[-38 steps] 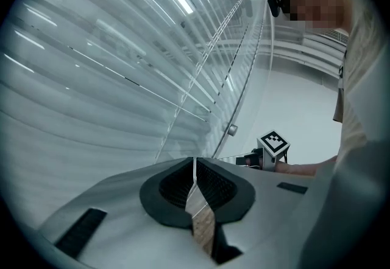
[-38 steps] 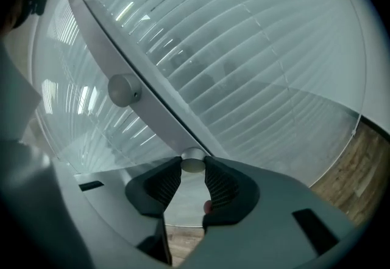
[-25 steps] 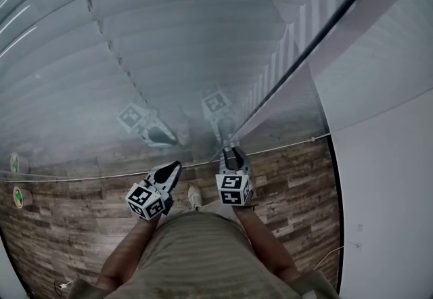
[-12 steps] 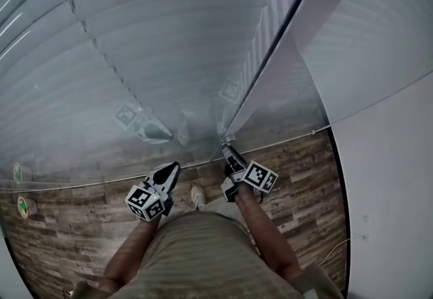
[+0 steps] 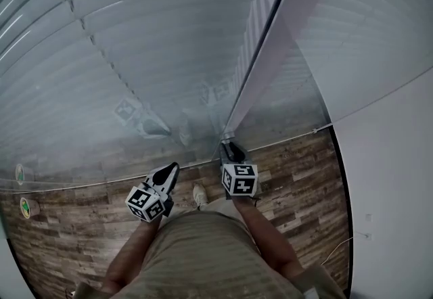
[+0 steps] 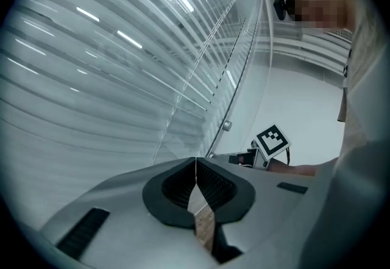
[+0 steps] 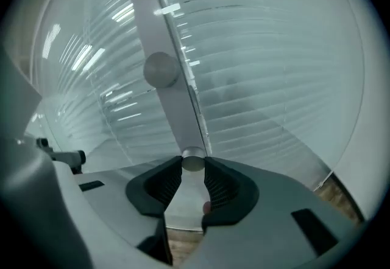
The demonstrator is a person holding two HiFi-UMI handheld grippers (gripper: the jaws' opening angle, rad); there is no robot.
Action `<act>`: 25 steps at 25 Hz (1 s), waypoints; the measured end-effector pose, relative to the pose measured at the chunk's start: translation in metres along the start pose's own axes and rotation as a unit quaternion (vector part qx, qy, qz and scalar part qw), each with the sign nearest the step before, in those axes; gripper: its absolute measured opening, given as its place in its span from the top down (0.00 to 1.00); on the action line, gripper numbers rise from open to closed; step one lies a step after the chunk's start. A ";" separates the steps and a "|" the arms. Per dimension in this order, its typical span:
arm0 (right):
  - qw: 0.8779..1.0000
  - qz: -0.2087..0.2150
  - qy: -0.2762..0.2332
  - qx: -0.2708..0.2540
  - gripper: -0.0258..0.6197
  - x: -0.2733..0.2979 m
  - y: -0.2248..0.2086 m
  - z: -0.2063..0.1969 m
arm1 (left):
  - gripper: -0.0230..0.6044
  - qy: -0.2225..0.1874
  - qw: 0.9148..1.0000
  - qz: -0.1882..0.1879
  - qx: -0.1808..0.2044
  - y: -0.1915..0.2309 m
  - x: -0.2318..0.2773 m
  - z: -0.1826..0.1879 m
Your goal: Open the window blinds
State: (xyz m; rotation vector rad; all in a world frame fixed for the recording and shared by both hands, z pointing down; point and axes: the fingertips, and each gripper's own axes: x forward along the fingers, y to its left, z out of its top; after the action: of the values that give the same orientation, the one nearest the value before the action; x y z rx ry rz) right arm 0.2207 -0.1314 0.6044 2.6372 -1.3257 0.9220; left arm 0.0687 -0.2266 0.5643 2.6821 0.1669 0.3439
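White slatted blinds (image 5: 169,34) hang behind a glass wall, split by a pale upright frame (image 5: 270,54). A small round metal knob (image 7: 194,162) sits at the foot of that frame, with a second knob (image 7: 160,70) higher up. My right gripper (image 7: 194,167) has just been closing, and its pads now press on the lower knob from both sides. In the head view the right gripper (image 5: 230,149) points at the base of the frame. My left gripper (image 5: 172,168) is held beside it, short of the glass. The left gripper (image 6: 195,161) is shut with nothing in it.
The glass reflects both grippers (image 5: 145,122). Wood-look flooring (image 5: 74,223) runs up to the glass, and a white wall (image 5: 385,189) stands on the right. Two round green stickers (image 5: 24,206) sit low on the glass at the left. A thin cable (image 5: 342,245) lies near the wall.
The right gripper rolled clockwise half a second ago and has rolled back upright, still at the knob. The left gripper has stayed where it was.
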 end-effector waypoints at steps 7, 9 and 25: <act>0.939 -0.108 0.000 -0.328 0.78 -0.003 0.009 -0.003 | 0.94 0.000 1.000 0.005 -0.001 -0.001 -0.003 -0.001; 0.964 -0.072 -0.009 -0.257 0.81 -0.005 0.004 -0.003 | 0.94 0.001 1.000 0.005 -0.002 -0.002 -0.003 -0.002; 0.970 0.112 -0.013 0.217 0.77 0.003 -0.003 -0.003 | 0.94 0.012 1.000 -0.003 -0.001 -0.006 0.005 -0.005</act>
State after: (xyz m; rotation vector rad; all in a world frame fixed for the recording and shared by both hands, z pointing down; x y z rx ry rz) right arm 0.2233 -0.1310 0.6089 2.8509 -1.6160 1.3504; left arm 0.0717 -0.2184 0.5673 2.6761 0.1819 0.3741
